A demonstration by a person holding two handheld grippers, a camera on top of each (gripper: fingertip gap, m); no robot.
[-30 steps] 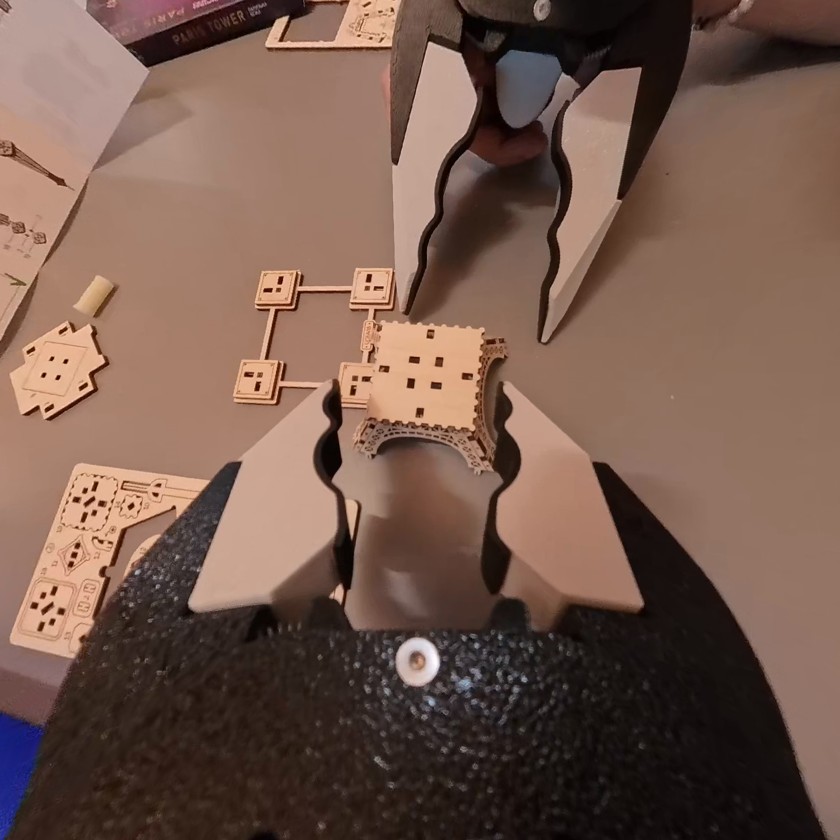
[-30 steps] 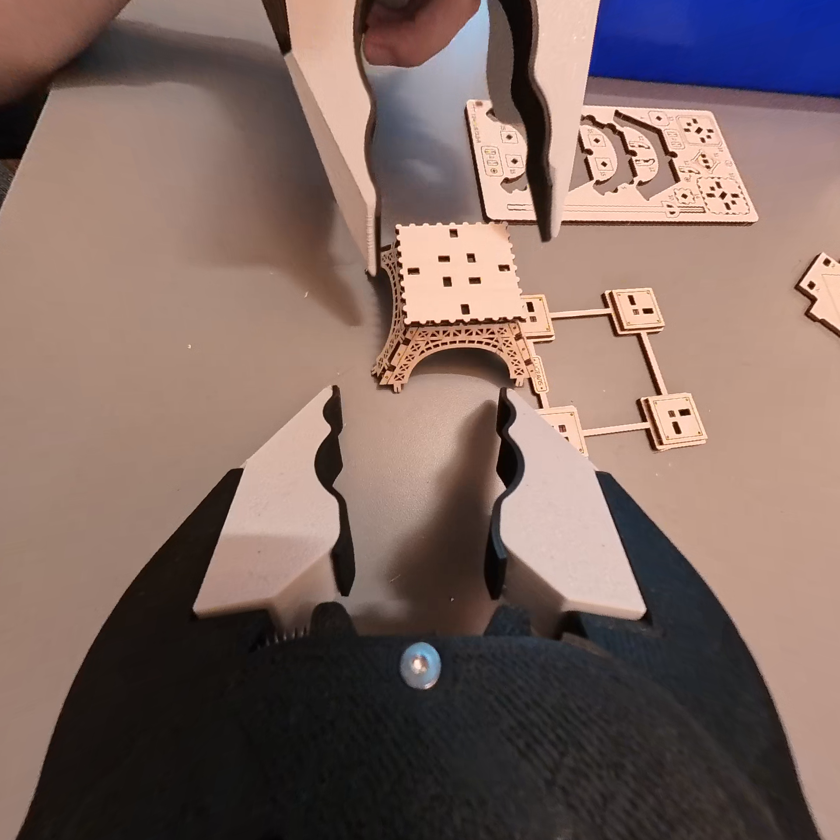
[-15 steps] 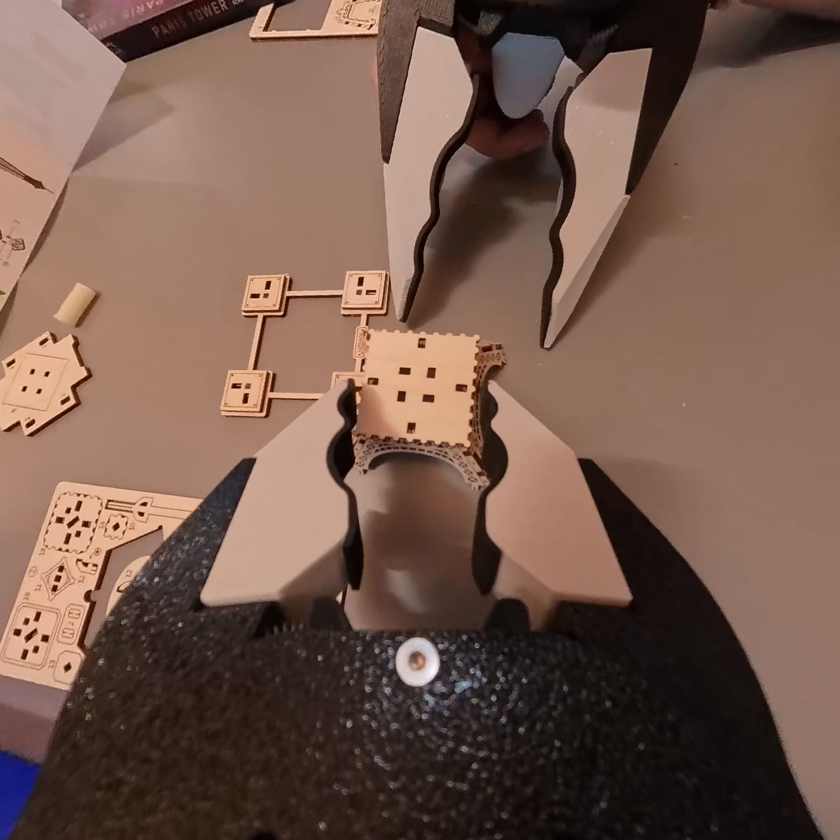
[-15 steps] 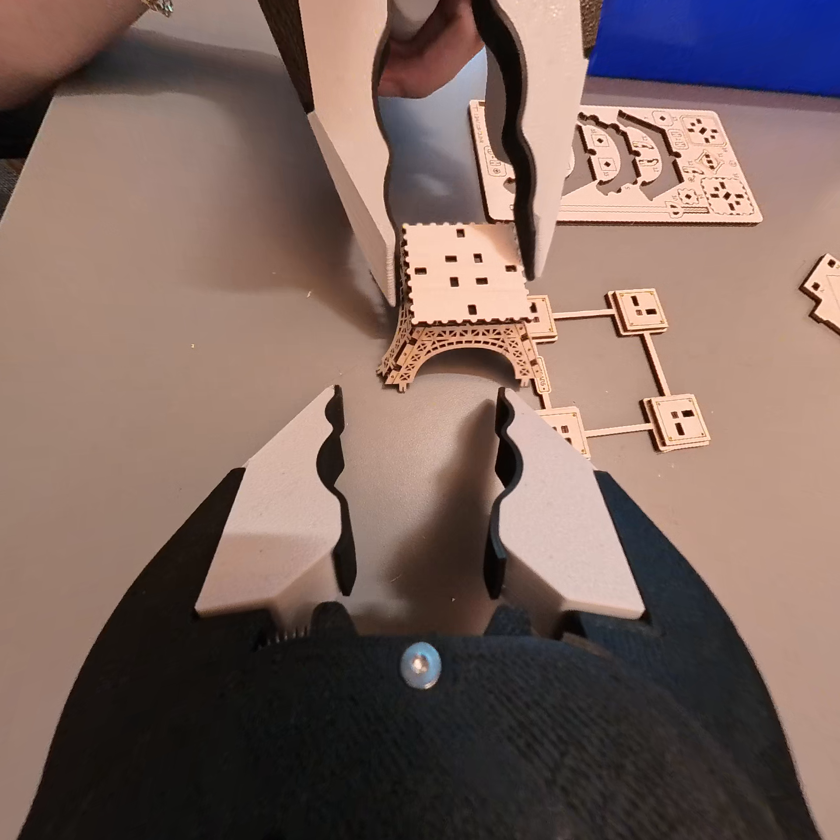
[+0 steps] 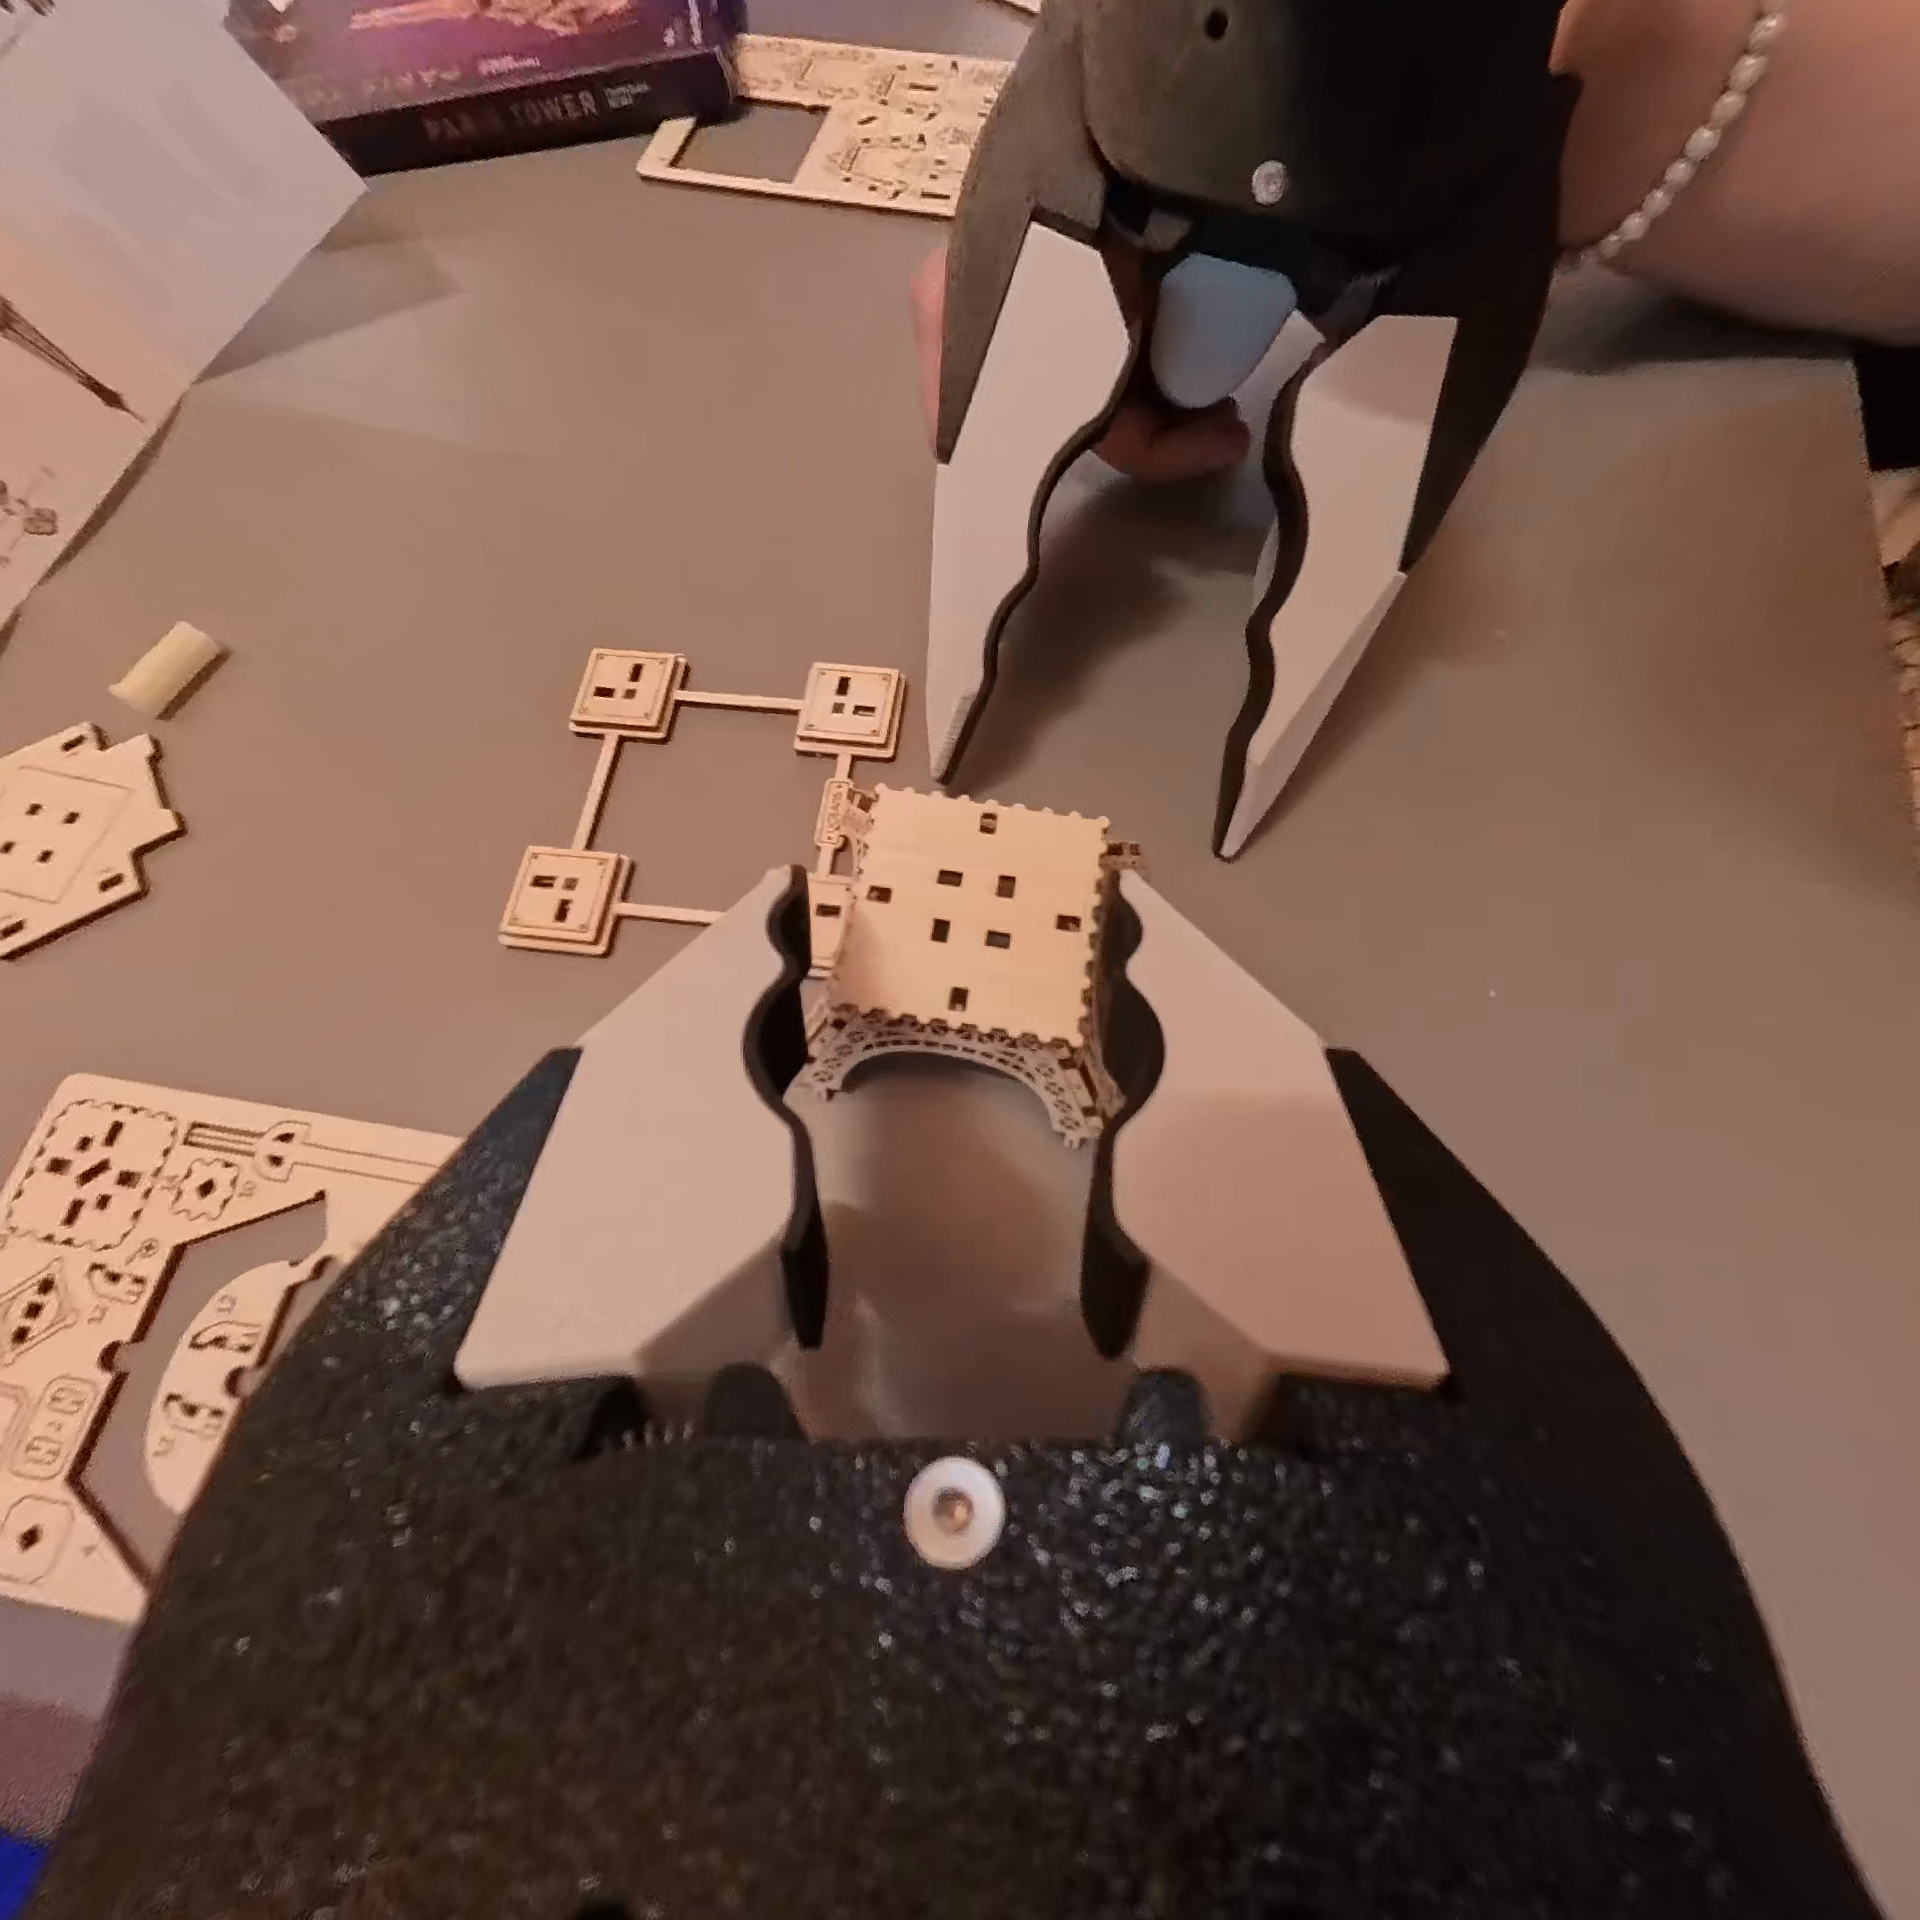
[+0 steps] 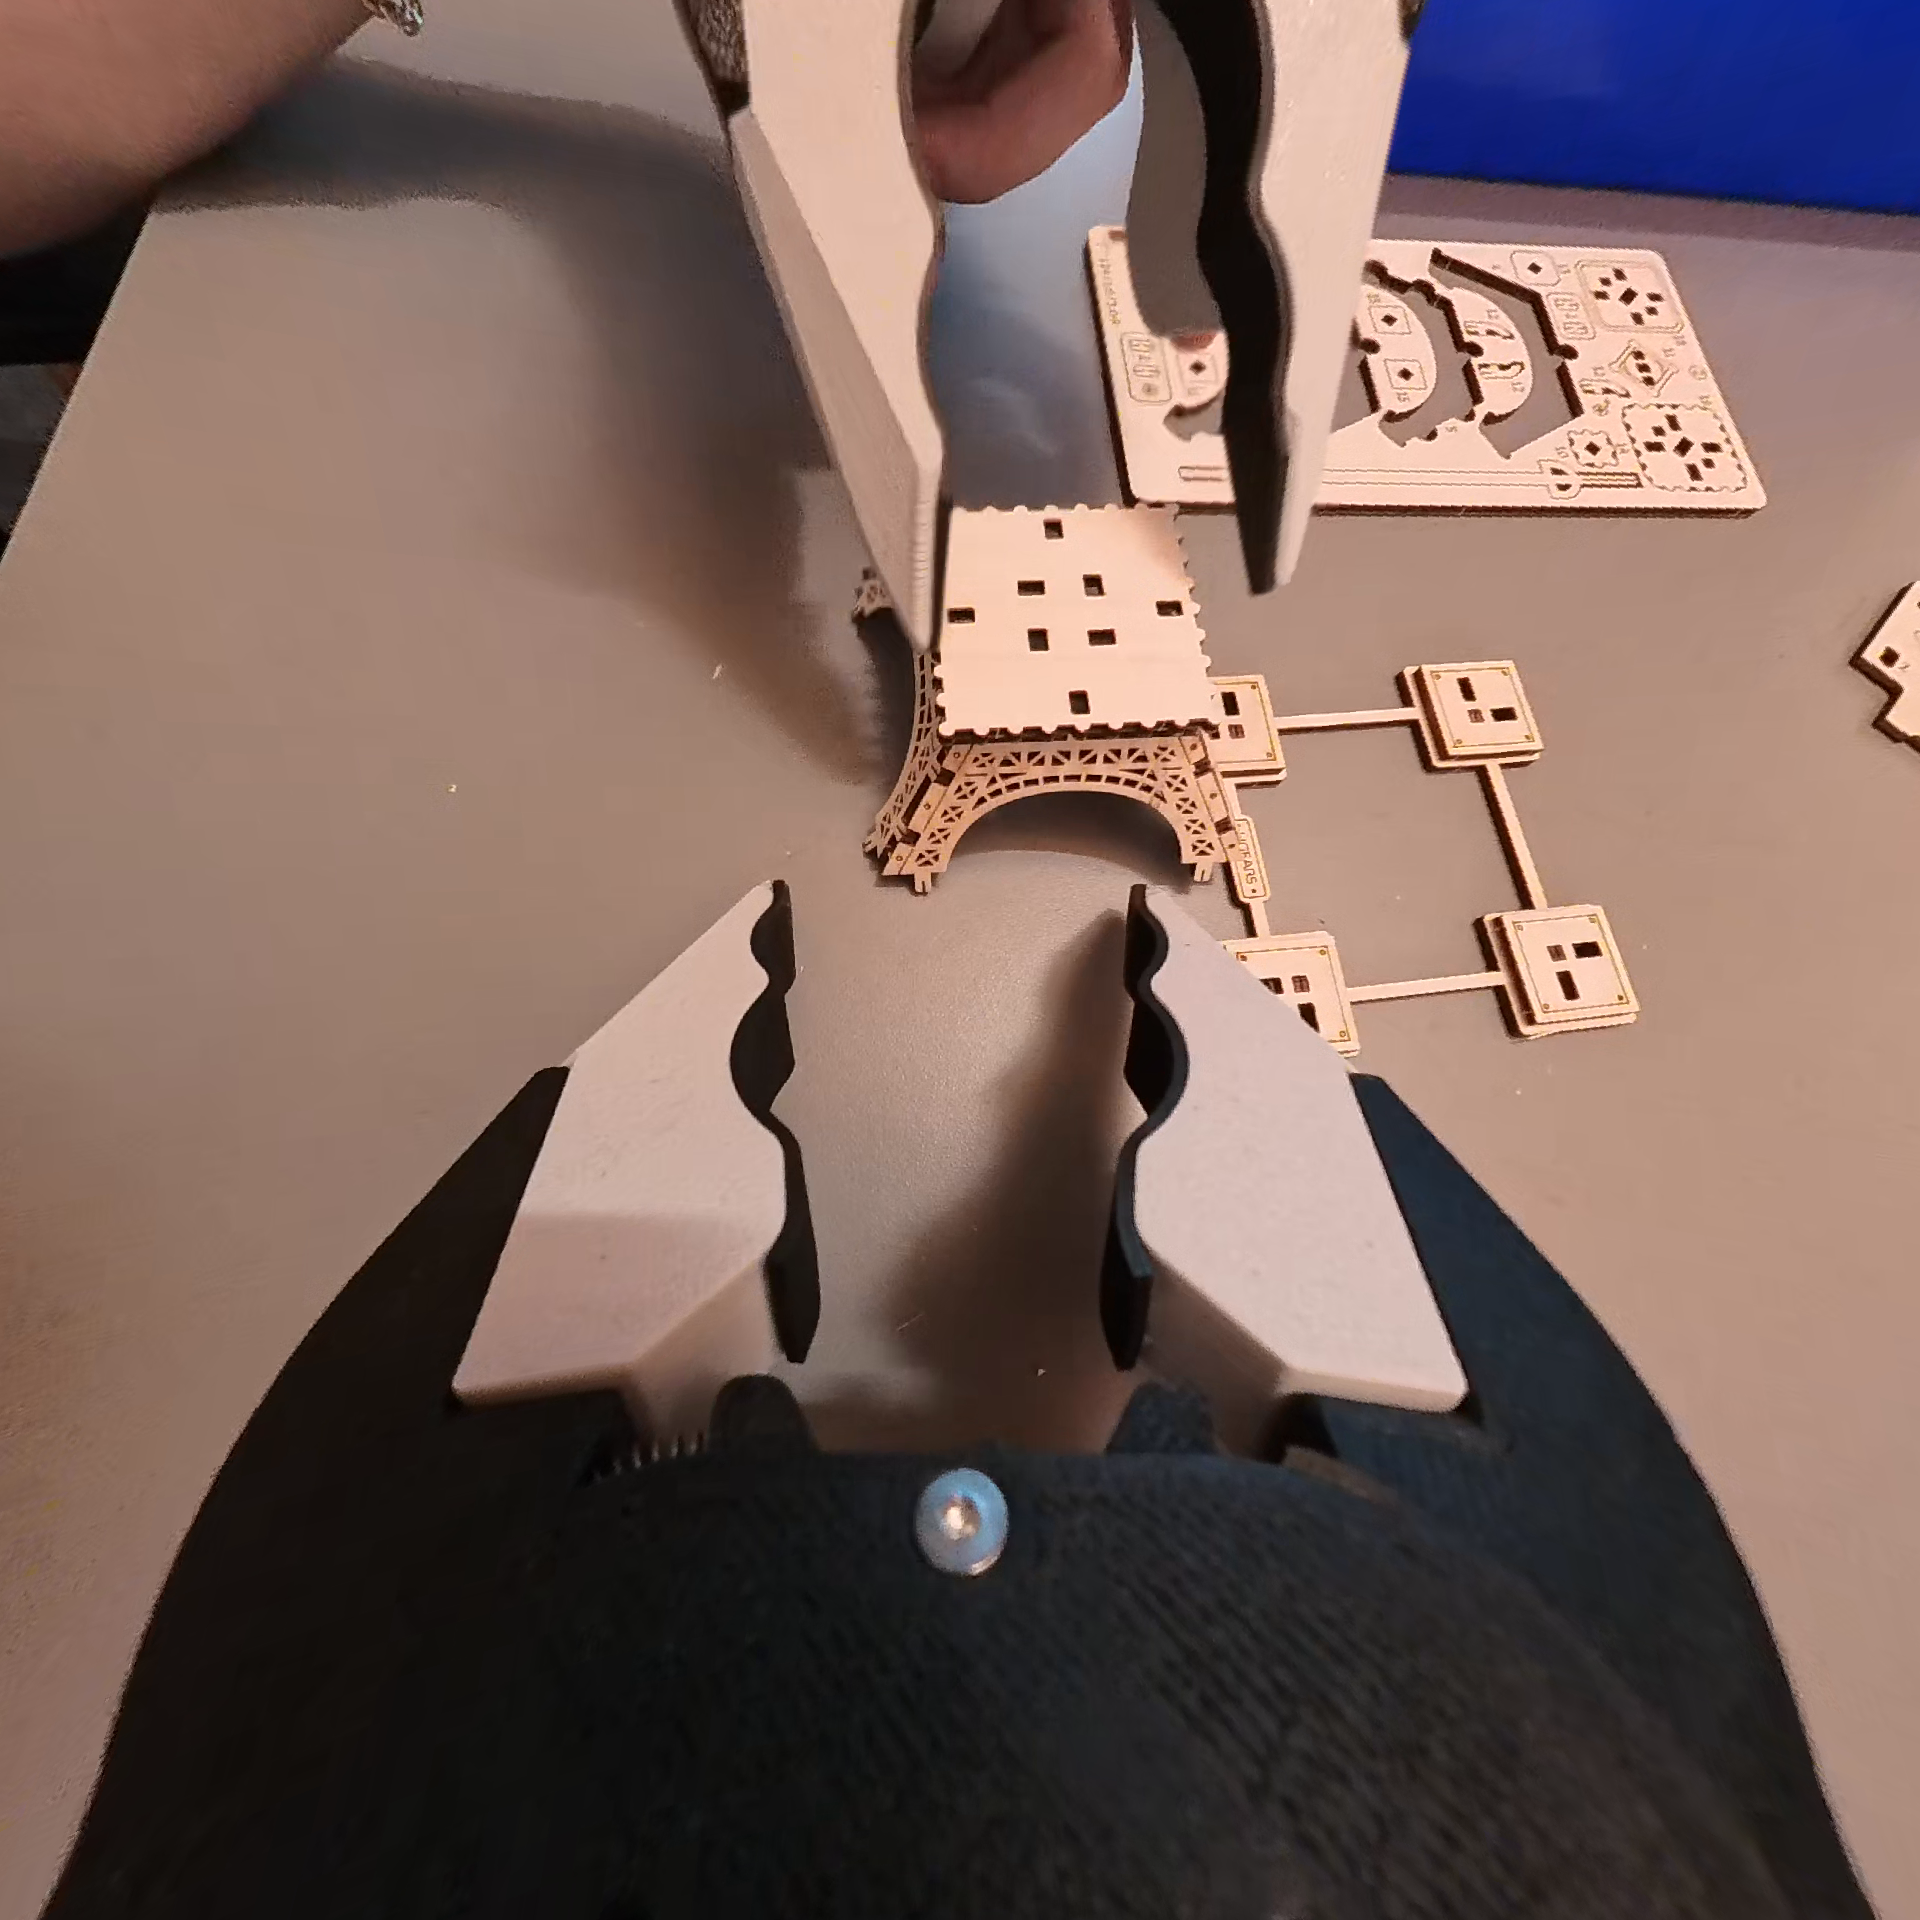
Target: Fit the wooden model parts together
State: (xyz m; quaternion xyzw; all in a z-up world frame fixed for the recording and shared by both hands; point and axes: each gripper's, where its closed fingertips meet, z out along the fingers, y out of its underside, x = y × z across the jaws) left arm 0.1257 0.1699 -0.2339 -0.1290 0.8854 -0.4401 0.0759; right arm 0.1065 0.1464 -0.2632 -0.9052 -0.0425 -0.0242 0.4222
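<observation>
A wooden tower base (image 5: 977,935) with four lattice legs and a slotted flat top stands on the grey table, also seen in the right wrist view (image 6: 1070,634). It overlaps one corner of a flat square frame with four pads (image 5: 623,717) (image 6: 1475,717). My left gripper (image 5: 958,883) (image 6: 1096,608) is open and straddles the base. One finger touches one side and a thin gap shows at the other. My right gripper (image 6: 956,894) (image 5: 1089,810) is open and empty, tips just short of the base on the opposite side.
A punched part sheet (image 5: 104,1247) (image 6: 1507,416) and a cross-shaped plate (image 5: 52,842) lie nearby. A dark box (image 5: 499,94), another sheet (image 5: 831,135), instruction paper (image 5: 104,312) and a small pale roll (image 5: 166,665) sit beyond. A person's arm (image 5: 1714,208) holds the right gripper. My right fingertips sit around 5 cm from my left ones.
My left gripper has moved forward so its fingers flank the tower base, and its jaws have narrowed. The right gripper has stayed open, facing the base.
</observation>
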